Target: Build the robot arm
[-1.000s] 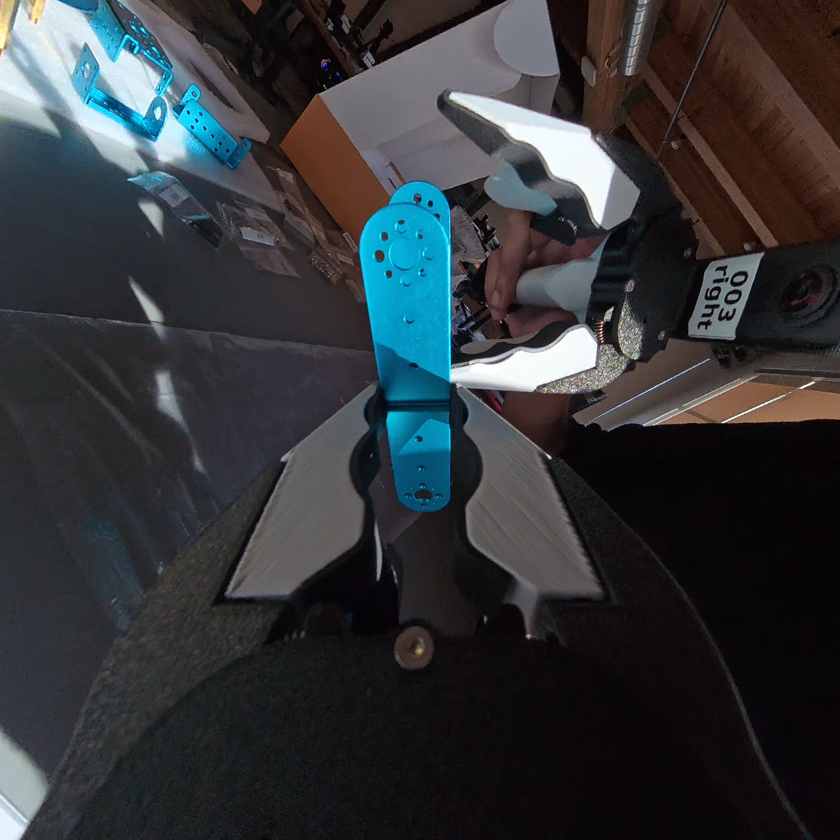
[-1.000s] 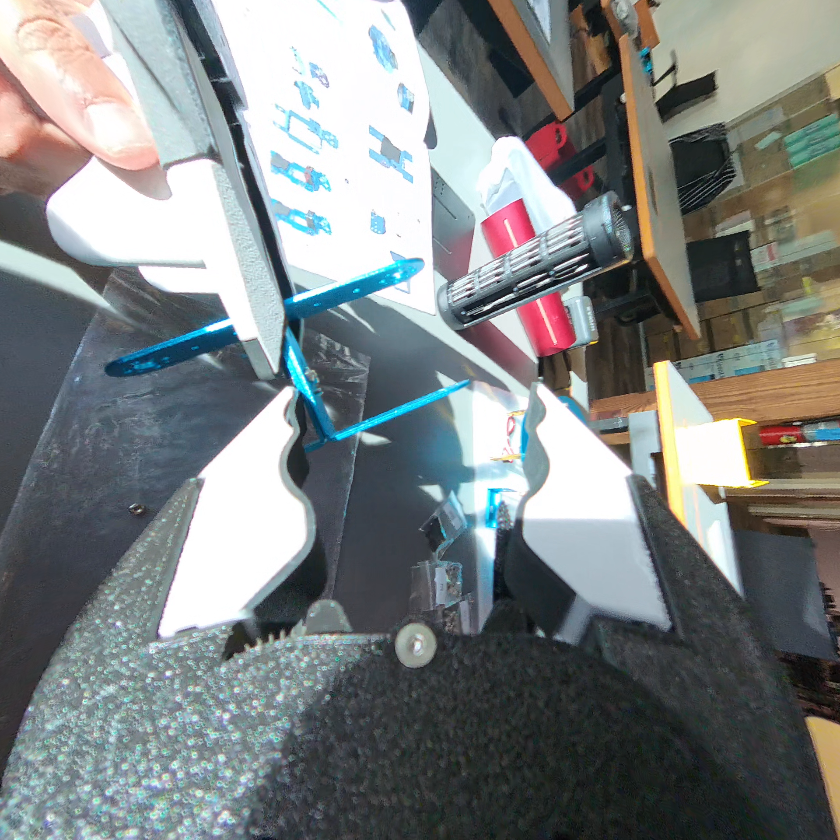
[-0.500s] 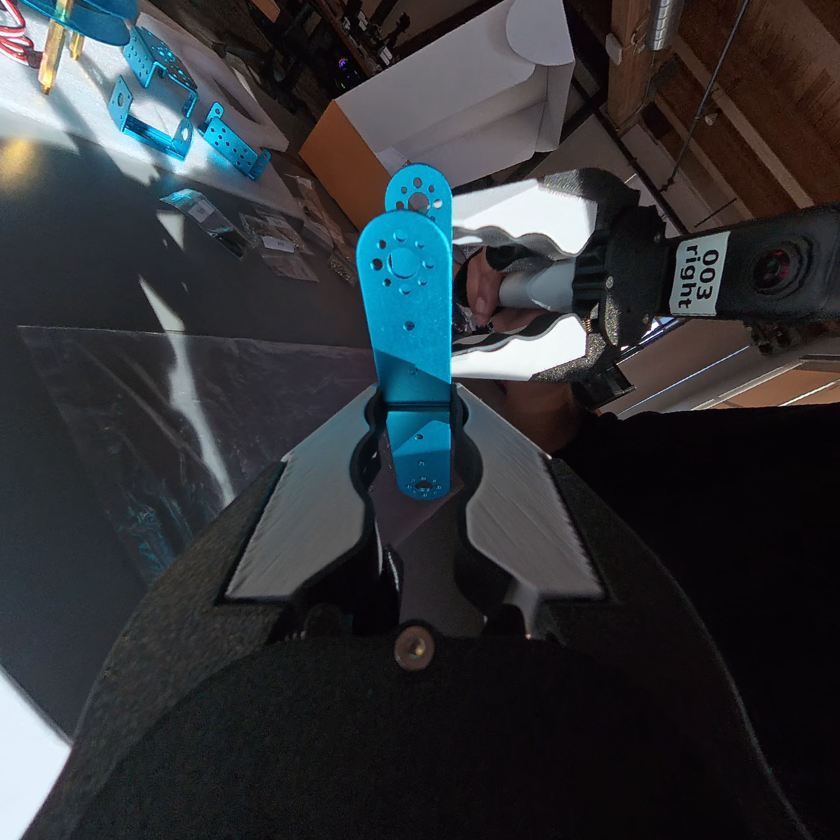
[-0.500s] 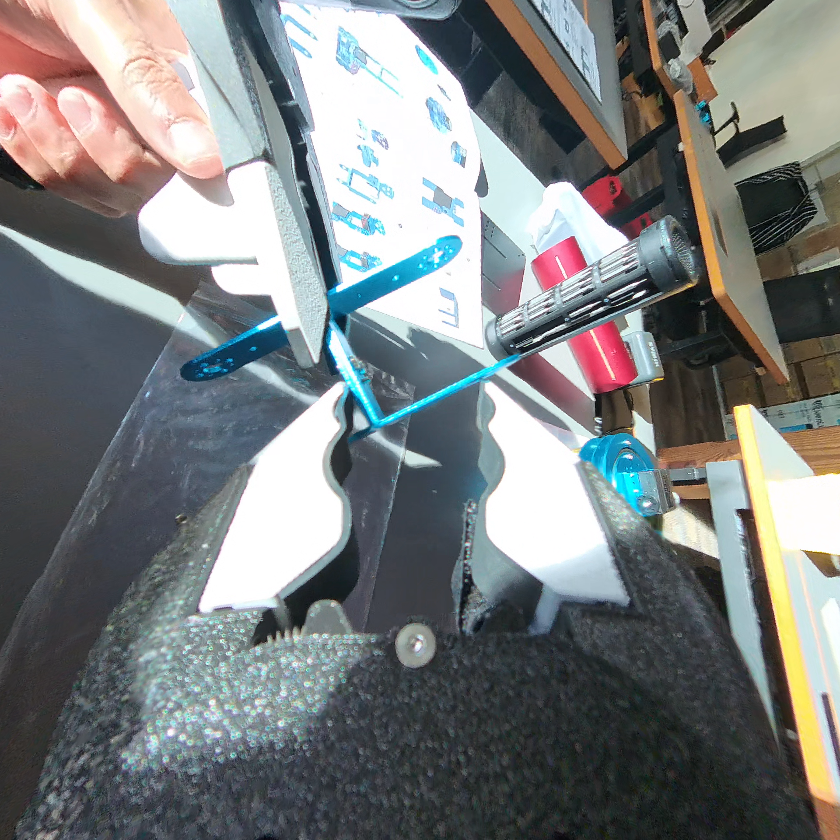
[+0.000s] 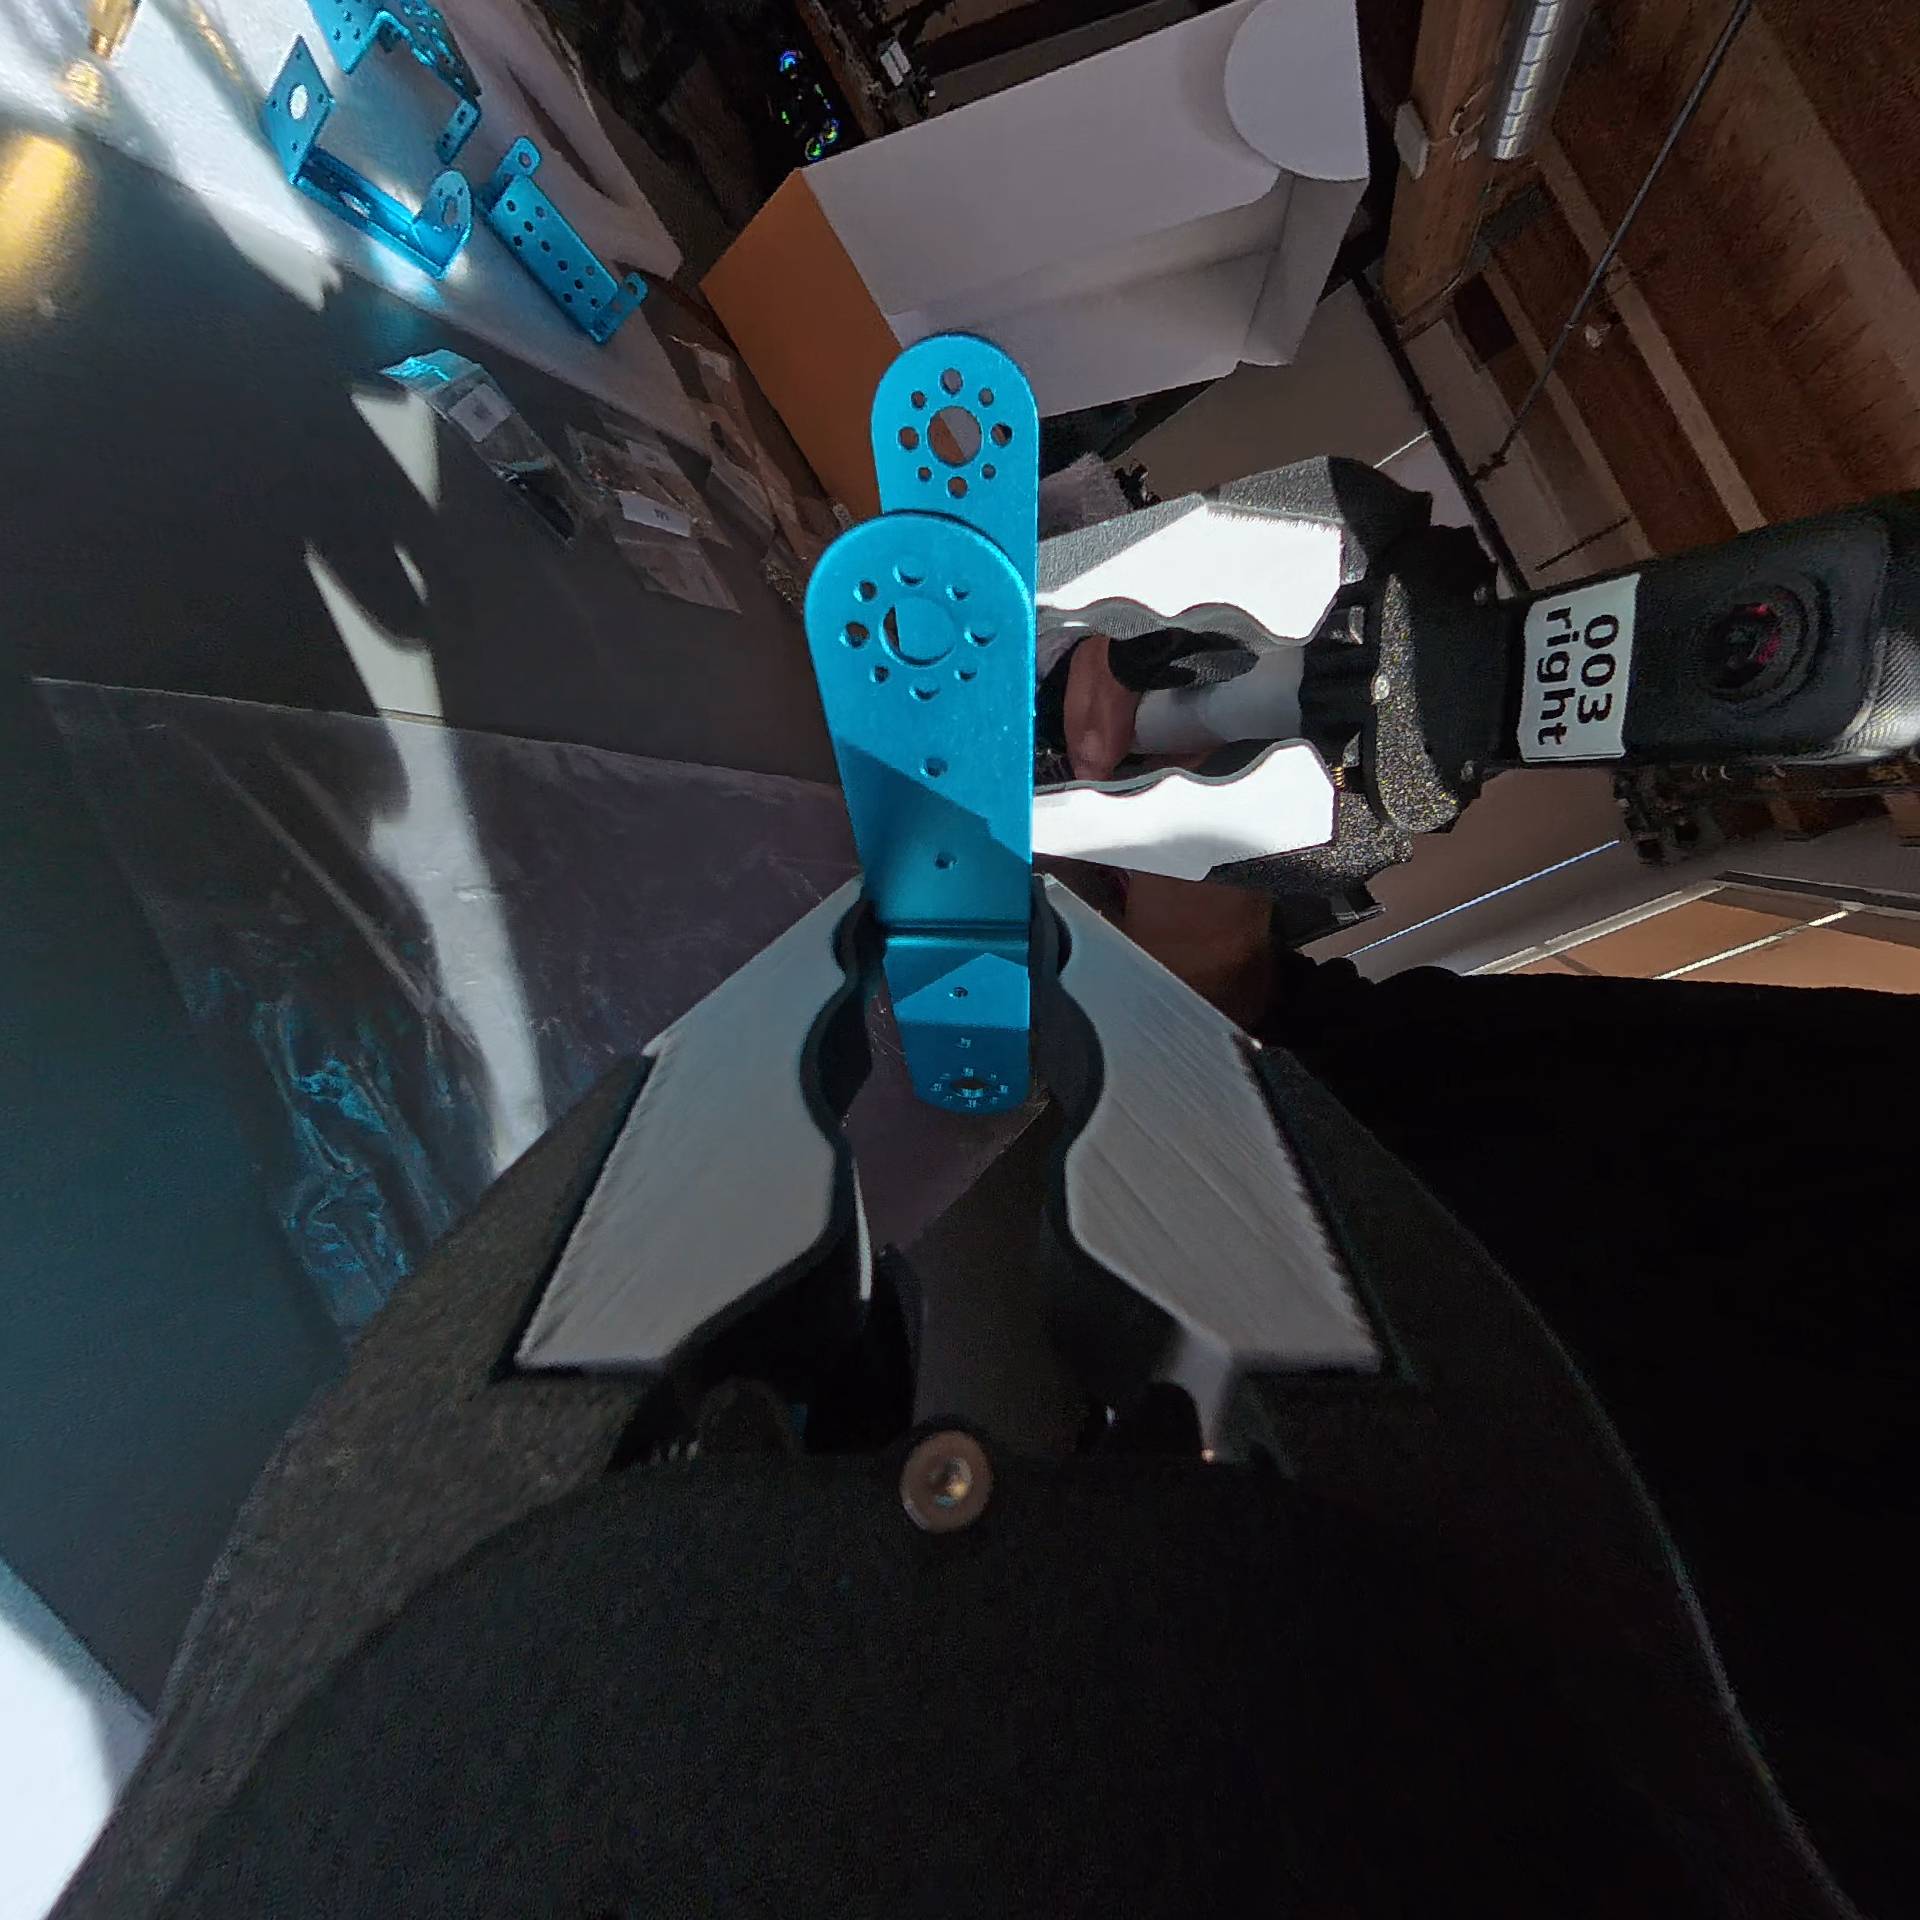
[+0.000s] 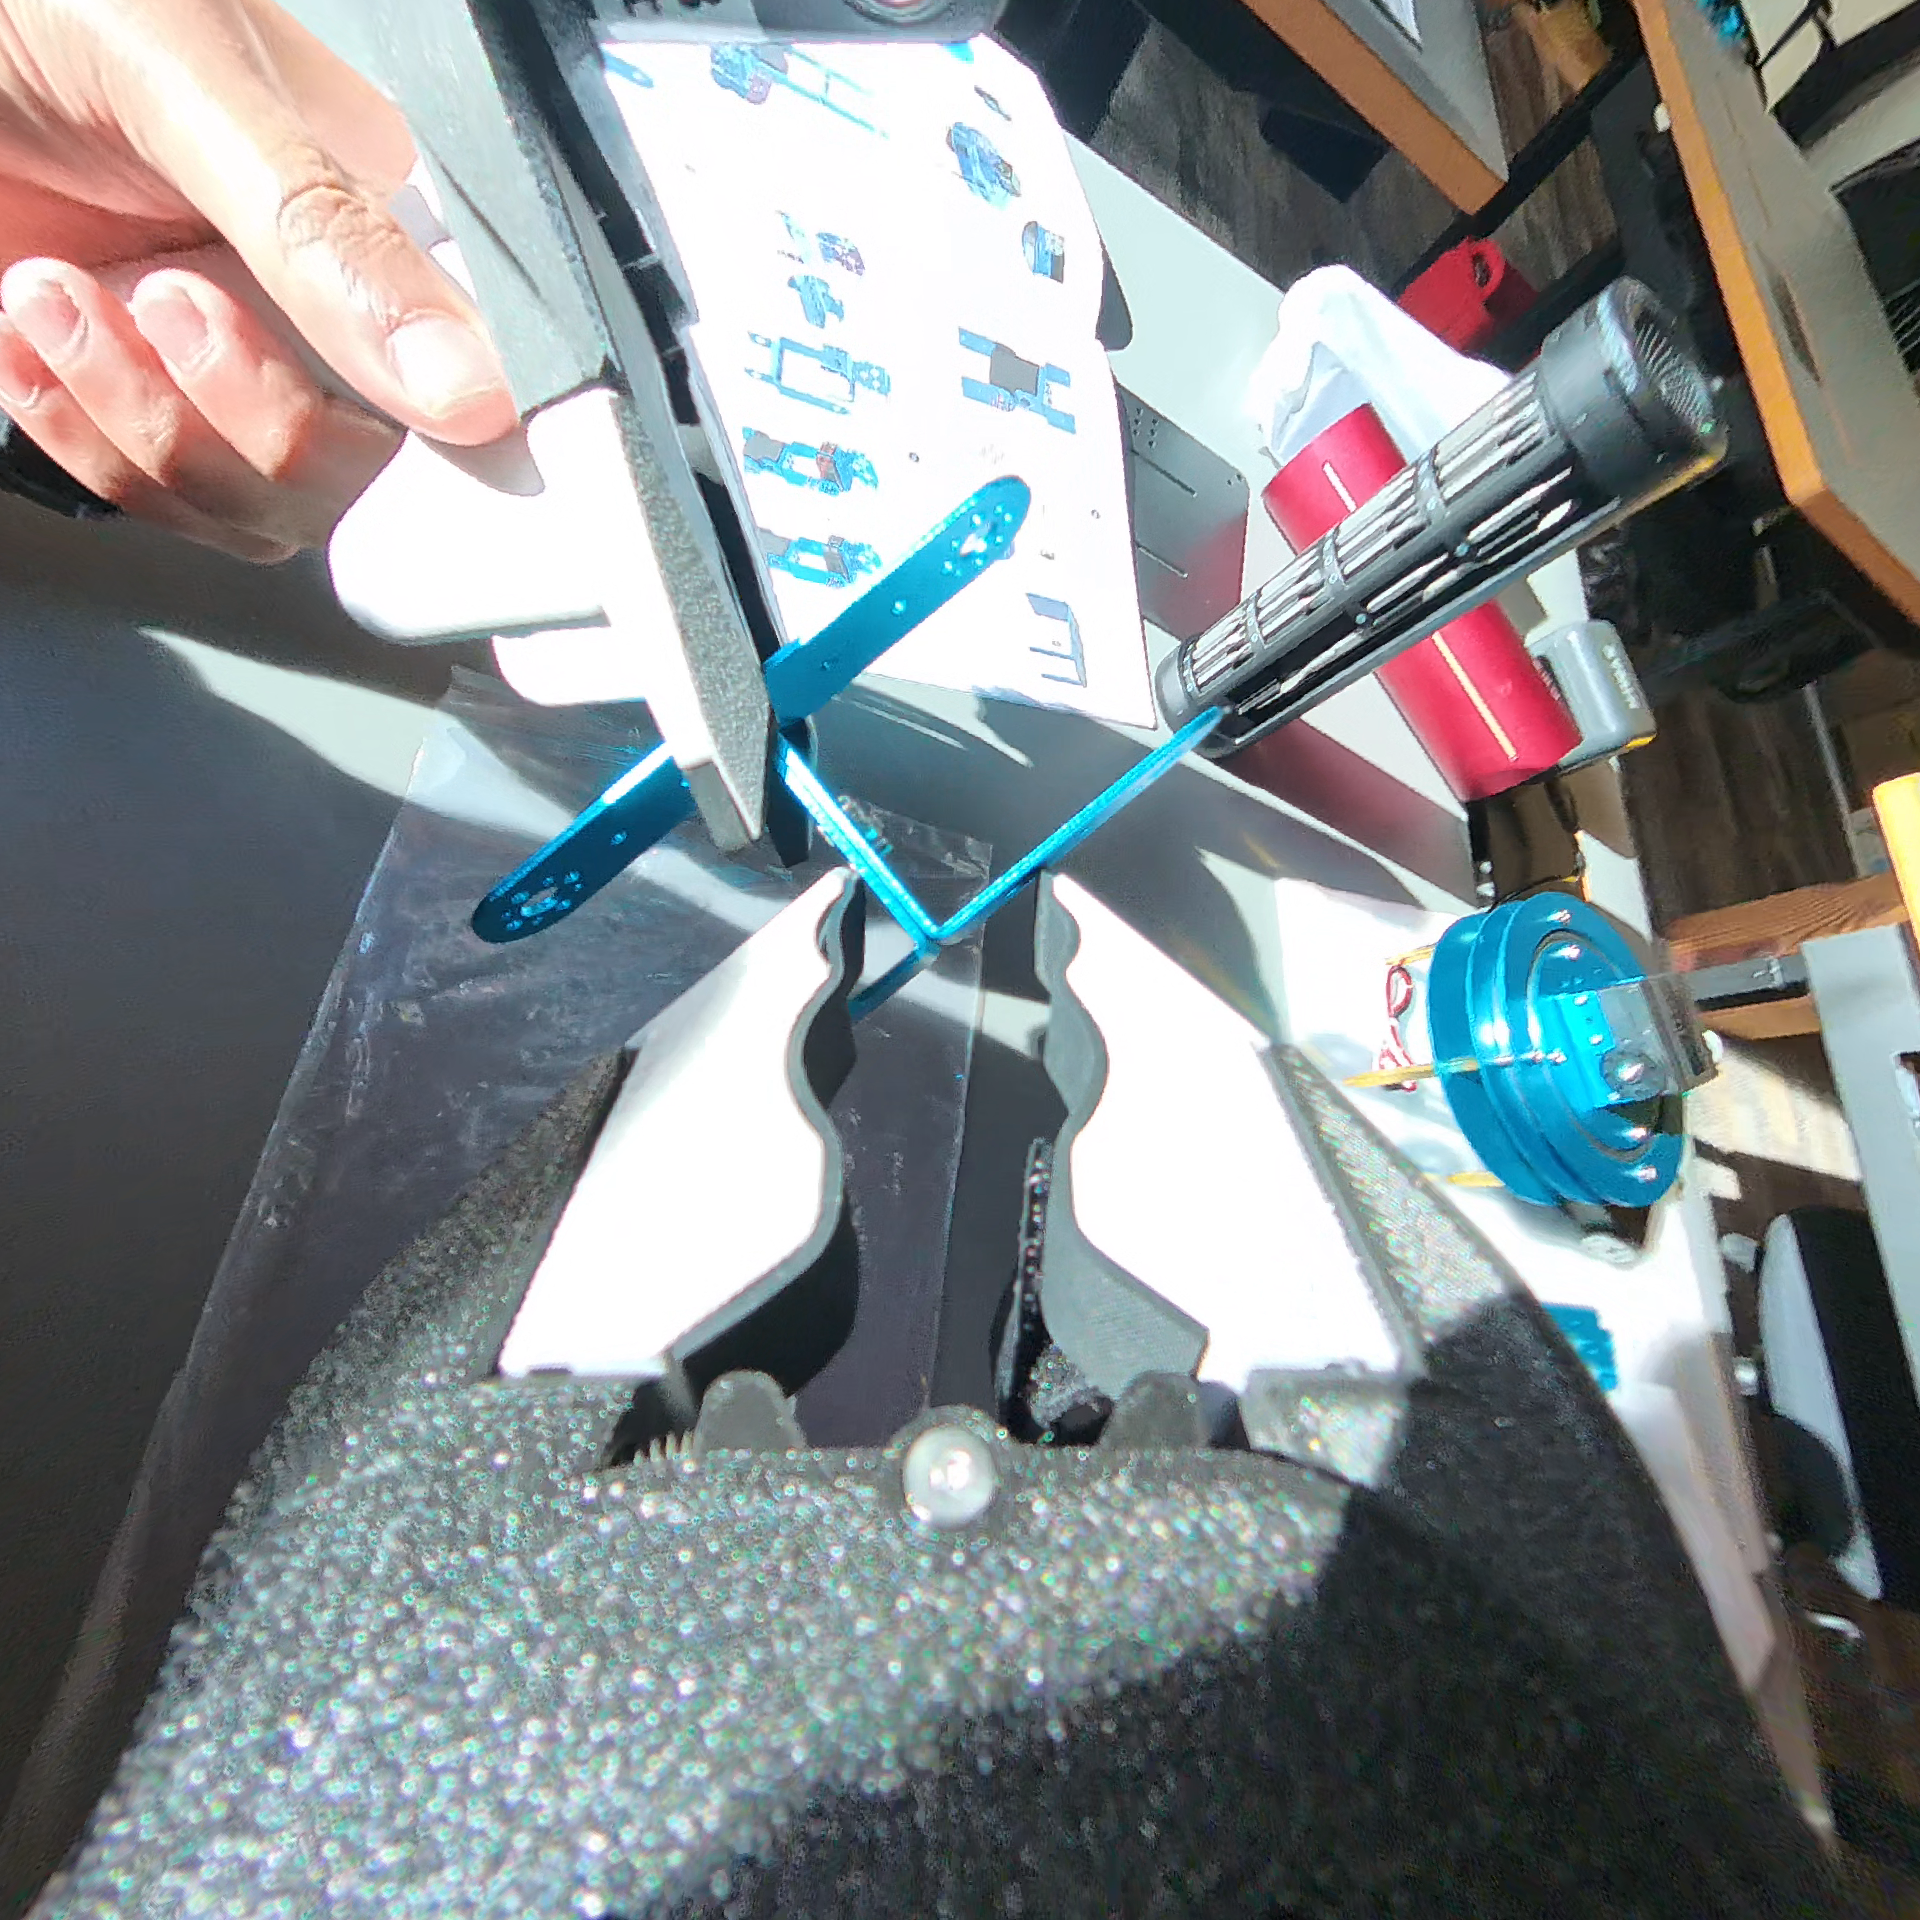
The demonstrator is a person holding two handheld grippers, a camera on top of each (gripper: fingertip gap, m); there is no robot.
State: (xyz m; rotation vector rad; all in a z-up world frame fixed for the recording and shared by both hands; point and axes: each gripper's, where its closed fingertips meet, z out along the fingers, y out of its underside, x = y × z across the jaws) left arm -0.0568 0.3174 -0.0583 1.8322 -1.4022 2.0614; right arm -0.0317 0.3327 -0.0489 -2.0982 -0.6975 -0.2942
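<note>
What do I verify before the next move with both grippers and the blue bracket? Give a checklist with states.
1. Left gripper clamped on the blue bracket: ok, jaws shut on it.
2. Right gripper open: ok, jaws apart.
3. Bracket's bend between the right fingertips: ok, the corner sits in the gap.
4. Right fingers touching the bracket: cannot tell, one tip is very close to it.
5. Hand away from the right fingertips: ok, it is on the left gripper's body.
6. Bracket's far arm clear of the black cylindrical tool: cannot tell, they overlap in the right wrist view.
</note>
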